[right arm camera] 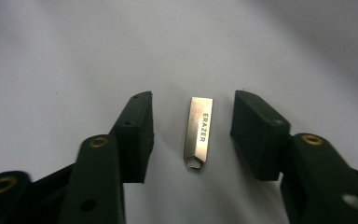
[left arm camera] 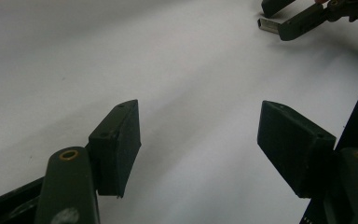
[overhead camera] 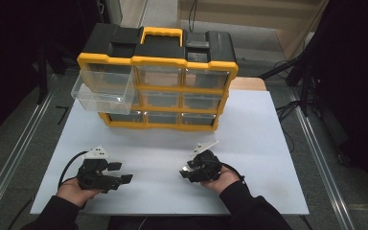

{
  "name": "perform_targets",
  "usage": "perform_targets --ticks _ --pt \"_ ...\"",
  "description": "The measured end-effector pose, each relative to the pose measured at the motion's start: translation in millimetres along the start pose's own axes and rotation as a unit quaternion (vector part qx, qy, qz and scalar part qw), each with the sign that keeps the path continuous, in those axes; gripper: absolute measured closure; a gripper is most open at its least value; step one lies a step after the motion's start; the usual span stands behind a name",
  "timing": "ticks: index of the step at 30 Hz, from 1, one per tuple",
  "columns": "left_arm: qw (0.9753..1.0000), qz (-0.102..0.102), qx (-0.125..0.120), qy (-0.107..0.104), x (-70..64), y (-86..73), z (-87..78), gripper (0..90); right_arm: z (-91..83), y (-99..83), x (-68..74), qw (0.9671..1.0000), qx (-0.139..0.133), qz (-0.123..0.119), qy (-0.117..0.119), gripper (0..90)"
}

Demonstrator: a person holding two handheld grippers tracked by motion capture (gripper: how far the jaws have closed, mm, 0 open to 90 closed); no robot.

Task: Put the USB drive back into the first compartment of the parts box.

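Straddling a small metal USB stick (right arm camera: 198, 134) on the white table (overhead camera: 268, 143), the right gripper (right arm camera: 193, 133) stands spread, jaws untouching it. Its tiny engraving beside "ERAZER" is unreadable. Left gripper (left arm camera: 198, 144), likewise spread, rests low in the left hand (overhead camera: 72, 190).

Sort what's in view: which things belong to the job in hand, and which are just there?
In the job:
small silver metal USB stick, between the open jaws
right gripper
pulled-out clear plastic drawer, probably

Just there:
yellow-and-black drawer organiser
left gripper, open, idle
white table
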State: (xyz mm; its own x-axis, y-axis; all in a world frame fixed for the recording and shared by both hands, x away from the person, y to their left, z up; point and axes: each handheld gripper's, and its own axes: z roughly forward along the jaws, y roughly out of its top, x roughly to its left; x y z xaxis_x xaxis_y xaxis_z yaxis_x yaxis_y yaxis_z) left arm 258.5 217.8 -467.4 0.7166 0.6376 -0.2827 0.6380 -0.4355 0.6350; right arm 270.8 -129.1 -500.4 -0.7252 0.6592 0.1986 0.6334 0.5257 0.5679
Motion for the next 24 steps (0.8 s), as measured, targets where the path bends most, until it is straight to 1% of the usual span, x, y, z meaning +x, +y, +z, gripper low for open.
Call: perform_targets --ticks 2,3,4,6,7,9,13,15,16,19,20,22,23,24 --pt "1.0000 0.000 -0.001 0.000 0.0 0.0 0.2 31.2 -0.1 -1.0 1.9 1.0000 0.000 -0.003 -0.008 57.5" --pt "1.0000 0.000 0.000 -0.001 0.0 0.1 0.2 31.1 -0.2 -2.3 3.2 0.9999 0.000 -0.006 -0.014 66.0" --pt "1.0000 0.000 0.000 0.000 0.0 0.1 0.3 31.1 -0.2 -2.3 3.2 0.9999 0.000 -0.006 -0.014 66.0" --pt "1.0000 -0.001 0.001 -0.001 0.4 0.3 0.5 31.1 -0.5 -3.0 4.1 0.9998 0.002 -0.006 -0.021 74.7" --pt "1.0000 0.000 0.001 -0.001 0.5 0.4 0.6 31.1 -0.6 -3.0 3.8 0.9997 0.003 -0.006 -0.022 75.8" --pt "1.0000 0.000 0.001 -0.001 0.3 0.4 0.8 31.1 -0.6 -3.4 2.8 0.9998 0.004 -0.008 -0.016 76.2" --pt "1.0000 0.000 0.001 -0.002 0.1 0.6 0.5 31.2 -1.1 -2.5 -2.4 0.9997 0.006 -0.025 0.003 76.5" --pt "1.0000 0.000 0.000 -0.001 0.0 0.5 0.3 31.2 -1.7 -0.4 -6.7 0.9993 0.011 -0.029 0.019 76.5" --pt "1.0000 0.001 0.000 -0.001 0.0 0.5 0.2 31.2 -2.1 1.4 -9.7 0.9990 0.016 -0.026 0.031 76.5" --pt "1.0000 0.001 0.000 -0.001 0.0 0.4 0.0 31.2 -5.9 5.0 -13.4 0.9983 0.008 -0.030 0.049 76.5" --pt "1.0000 0.001 0.000 0.000 0.0 0.3 0.0 31.2 -10.7 8.6 -14.0 0.9972 0.003 -0.038 0.065 76.5" --pt "1.0000 0.000 -0.001 -0.001 0.1 0.2 0.0 31.2 -13.1 10.5 -14.0 0.9969 0.002 -0.040 0.069 76.5" --pt "1.0000 0.000 -0.001 -0.001 0.2 0.2 0.0 31.2 -17.9 14.0 -14.3 0.9960 -0.002 -0.042 0.079 76.5" --pt "1.0000 0.000 0.000 0.000 0.1 0.2 0.0 31.2 -20.3 15.4 -14.6 0.9958 -0.002 -0.040 0.083 76.5"
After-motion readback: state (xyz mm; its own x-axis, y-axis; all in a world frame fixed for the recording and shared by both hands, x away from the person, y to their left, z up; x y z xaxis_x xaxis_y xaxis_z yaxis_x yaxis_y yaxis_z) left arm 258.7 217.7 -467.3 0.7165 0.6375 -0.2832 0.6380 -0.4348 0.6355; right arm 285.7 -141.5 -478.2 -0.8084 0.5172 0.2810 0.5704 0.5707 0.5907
